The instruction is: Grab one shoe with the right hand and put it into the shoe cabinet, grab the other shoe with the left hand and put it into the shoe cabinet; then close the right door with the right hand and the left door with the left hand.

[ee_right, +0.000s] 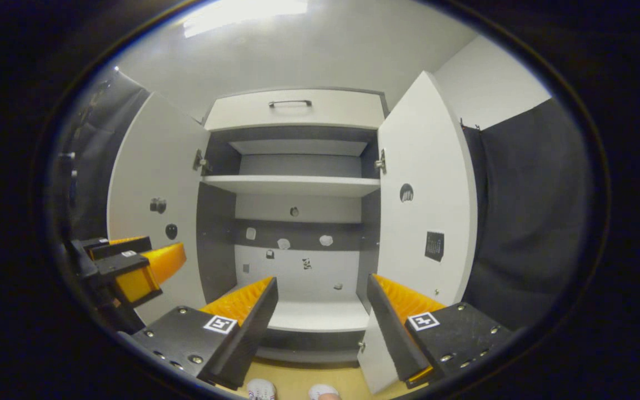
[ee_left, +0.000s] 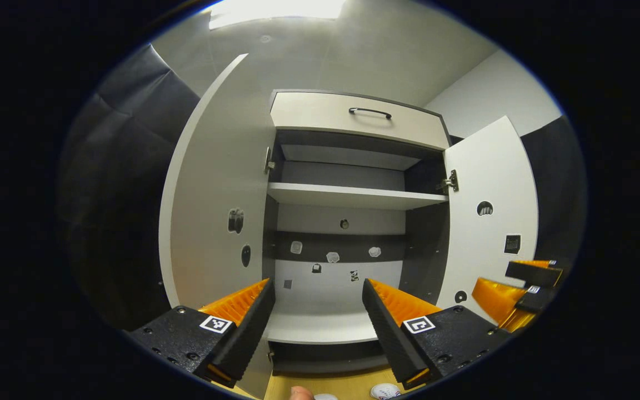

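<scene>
Both claws face the open shoe cabinet point(ee_right: 298, 183), nothing in either.

Right gripper point(ee_right: 320, 311): fingers spread wide, empty. Just below its tips, at the bottom edge of the right gripper view, two white shoe toes on the tan floor: left shoe point(ee_right: 260, 389), right shoe point(ee_right: 323, 392), side by side. So the shoes lie down and under the claw, not ahead; long axis can't be told, too little visible.

Left gripper point(ee_left: 317, 311): also spread, empty. Same shoes peek at the bottom of the left gripper view, e.g. point(ee_left: 385, 391).

Farther: bottom shelf point(ee_right: 320, 316) bare, right door point(ee_right: 425, 194) and left door point(ee_right: 156, 194) swung open.

Judgement: right claw goes first, needs a drop and tilt down toward the nearer shoe.
</scene>
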Motion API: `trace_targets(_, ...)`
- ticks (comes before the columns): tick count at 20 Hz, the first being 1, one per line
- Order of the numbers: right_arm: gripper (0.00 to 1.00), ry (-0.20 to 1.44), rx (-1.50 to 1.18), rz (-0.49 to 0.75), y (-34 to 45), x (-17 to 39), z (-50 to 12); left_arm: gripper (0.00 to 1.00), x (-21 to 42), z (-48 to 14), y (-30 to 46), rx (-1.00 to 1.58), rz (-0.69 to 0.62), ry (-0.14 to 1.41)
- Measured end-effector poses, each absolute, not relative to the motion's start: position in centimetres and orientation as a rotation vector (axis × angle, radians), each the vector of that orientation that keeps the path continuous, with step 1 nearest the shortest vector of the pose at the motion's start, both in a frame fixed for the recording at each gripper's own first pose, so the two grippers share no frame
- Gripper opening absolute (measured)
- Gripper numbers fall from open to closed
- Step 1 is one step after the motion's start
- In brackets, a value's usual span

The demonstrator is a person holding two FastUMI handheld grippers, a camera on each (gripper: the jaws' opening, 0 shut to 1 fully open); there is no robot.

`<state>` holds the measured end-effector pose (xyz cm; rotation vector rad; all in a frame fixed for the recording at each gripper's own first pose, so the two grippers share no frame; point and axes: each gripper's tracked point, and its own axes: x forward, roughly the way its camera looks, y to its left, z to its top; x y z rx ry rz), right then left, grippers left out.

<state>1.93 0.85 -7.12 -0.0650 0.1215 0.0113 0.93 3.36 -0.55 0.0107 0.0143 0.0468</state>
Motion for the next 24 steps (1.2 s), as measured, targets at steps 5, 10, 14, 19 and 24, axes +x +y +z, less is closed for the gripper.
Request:
trace_targets(5,0.96,0.23,-0.081,0.025,0.8,2.3,-13.3,0.96,0.9,-0.4,4.2,0.023,0.067,0.015)
trace_targets(10,0.96,0.432,-0.099,0.06,0.8,1.4,-23.7,0.92,0.6,-0.6,4.9,0.029,0.087,0.02)
trace_targets(14,0.85,0.665,-0.108,0.091,0.7,-1.5,-34.9,0.96,0.5,-0.8,5.3,0.031,0.1,0.029)
trace_targets(19,0.82,0.915,-0.13,0.119,0.0,-6.0,-46.6,0.92,0.5,-1.5,5.7,0.036,0.111,0.048)
trace_targets(24,0.82,1.119,-0.077,0.132,-0.2,-9.7,-54.1,0.96,0.4,-1.8,6.1,0.05,0.12,0.058)
